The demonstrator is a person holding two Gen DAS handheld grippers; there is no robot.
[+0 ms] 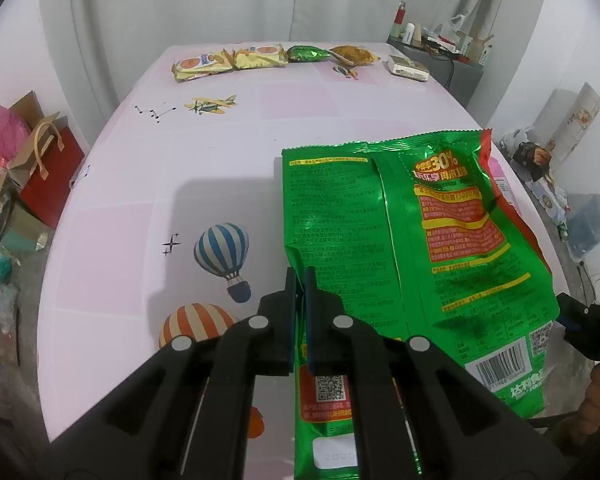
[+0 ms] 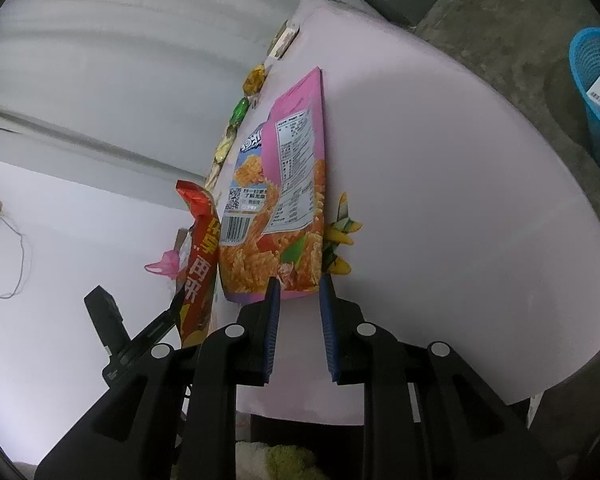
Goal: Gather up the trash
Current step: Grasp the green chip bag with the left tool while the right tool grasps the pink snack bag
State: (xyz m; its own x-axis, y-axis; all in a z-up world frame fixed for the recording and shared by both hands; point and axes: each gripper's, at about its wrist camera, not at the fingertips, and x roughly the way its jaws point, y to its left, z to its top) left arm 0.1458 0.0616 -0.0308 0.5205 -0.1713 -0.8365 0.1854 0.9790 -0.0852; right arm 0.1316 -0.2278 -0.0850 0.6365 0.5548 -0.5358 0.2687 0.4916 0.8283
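Observation:
My left gripper (image 1: 300, 276) is shut on the lower edge of a big green snack bag (image 1: 400, 240), which hangs above the pink table (image 1: 140, 184). The right wrist view shows that bag's red front (image 2: 198, 264) at the left. A pink snack bag (image 2: 284, 200) lies flat on the table (image 2: 460, 200). My right gripper (image 2: 300, 280) stands open at its near edge, with the bag's corner in the gap between the blue pads and neither pad pressing on it.
Several small snack packets (image 1: 260, 56) and a white box (image 1: 408, 67) line the table's far edge. A blue basket (image 2: 596, 92) stands on the floor beyond the table. A red paper bag (image 1: 48, 176) and cartons sit on the floor at the left.

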